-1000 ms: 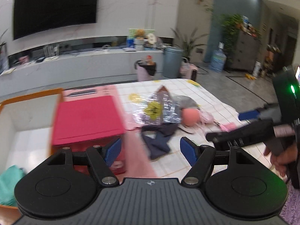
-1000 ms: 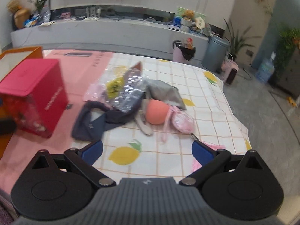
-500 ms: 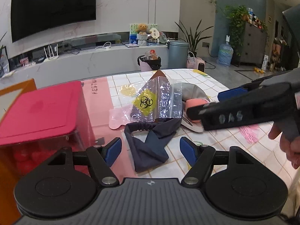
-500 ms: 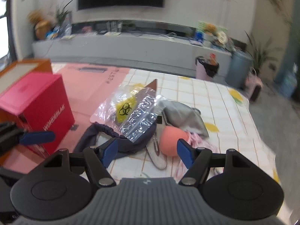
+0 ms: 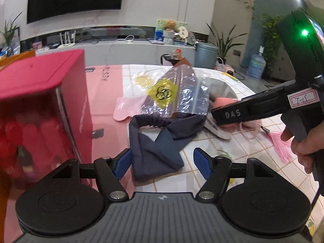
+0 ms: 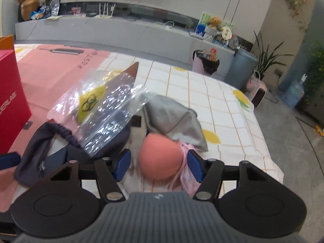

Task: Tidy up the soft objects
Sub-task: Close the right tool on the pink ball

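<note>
A dark navy headband [image 5: 160, 141] lies on the table just ahead of my open left gripper [image 5: 161, 163]; it also shows in the right wrist view [image 6: 46, 156]. A clear plastic bag with a yellow biohazard mark [image 5: 176, 93] lies over its far end. An orange-pink soft ball [image 6: 159, 160] sits between the blue pads of my open right gripper [image 6: 159, 166], which the left wrist view shows from the side [image 5: 249, 109]. A grey cloth [image 6: 174, 119] lies behind the ball and a pink tasselled pouch [image 6: 187, 176] to its right.
A red box [image 5: 40, 109] stands close on my left. A pink mat [image 6: 52, 68] covers the left of the table, and a white checked cloth with lemons [image 6: 202, 93] covers the rest. The table edge drops off at the right toward the floor.
Both grippers have moved forward and down toward the pile. The right gripper now has the orange-pink ball between its pads. The left gripper has come close to the navy headband.
</note>
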The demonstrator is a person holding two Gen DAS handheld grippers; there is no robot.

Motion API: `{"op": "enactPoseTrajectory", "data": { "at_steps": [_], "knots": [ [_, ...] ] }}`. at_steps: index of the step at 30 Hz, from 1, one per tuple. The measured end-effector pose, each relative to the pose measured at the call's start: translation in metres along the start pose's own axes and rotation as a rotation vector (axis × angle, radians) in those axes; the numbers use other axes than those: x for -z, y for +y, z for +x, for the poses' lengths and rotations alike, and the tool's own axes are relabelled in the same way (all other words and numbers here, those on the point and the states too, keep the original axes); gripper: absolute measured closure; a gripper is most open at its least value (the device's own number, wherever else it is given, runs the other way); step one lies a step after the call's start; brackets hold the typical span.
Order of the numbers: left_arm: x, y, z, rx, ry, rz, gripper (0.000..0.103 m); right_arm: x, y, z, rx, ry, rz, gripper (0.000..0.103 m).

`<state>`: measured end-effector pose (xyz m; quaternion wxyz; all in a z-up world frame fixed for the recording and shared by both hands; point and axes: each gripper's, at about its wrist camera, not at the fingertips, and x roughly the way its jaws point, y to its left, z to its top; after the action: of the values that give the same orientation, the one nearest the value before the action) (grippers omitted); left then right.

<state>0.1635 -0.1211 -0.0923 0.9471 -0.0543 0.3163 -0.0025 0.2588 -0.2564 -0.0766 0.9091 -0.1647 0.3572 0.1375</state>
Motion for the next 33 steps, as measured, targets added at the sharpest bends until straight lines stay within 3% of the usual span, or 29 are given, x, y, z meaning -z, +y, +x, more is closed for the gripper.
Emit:
{"op": "enactPoseTrajectory", "data": {
  "at_steps": [6,10,14,18,23,26,29,31,32,33],
  "knots": [
    [0.005,0.005,0.006,0.018,0.012,-0.008,0.030,0.000,-0.005,0.002,-0.005,0.037,0.018,0.054],
    [0.006,0.009,0.007,0.031,0.000,-0.006,0.041,0.000,-0.013,-0.022,-0.142,0.047,0.078,0.056],
    [0.007,0.013,0.004,0.025,-0.001,0.022,0.070,0.009,0.002,-0.059,-0.240,0.067,0.034,0.056],
    [0.010,0.020,-0.003,0.053,0.015,0.027,0.085,0.020,0.015,-0.069,-0.319,0.182,0.028,0.056],
    [0.014,0.020,-0.019,0.064,0.050,0.069,0.090,0.030,0.025,-0.068,-0.317,0.221,-0.030,0.053],
    [0.015,0.018,-0.027,0.091,0.089,0.175,0.091,0.032,0.025,-0.067,-0.316,0.216,-0.039,0.049],
    [0.013,0.015,-0.034,0.137,0.112,0.300,0.084,0.033,0.026,-0.064,-0.322,0.225,-0.052,0.042],
    [0.013,0.013,-0.037,0.143,0.068,0.332,0.059,0.032,0.025,-0.062,-0.315,0.220,-0.061,0.036],
    [0.013,0.012,-0.038,0.128,0.033,0.335,0.034,0.032,0.024,-0.062,-0.303,0.212,-0.065,0.033],
    [0.014,0.010,-0.038,0.109,0.002,0.343,0.023,0.032,0.024,-0.061,-0.297,0.204,-0.065,0.032]
  ]
}}
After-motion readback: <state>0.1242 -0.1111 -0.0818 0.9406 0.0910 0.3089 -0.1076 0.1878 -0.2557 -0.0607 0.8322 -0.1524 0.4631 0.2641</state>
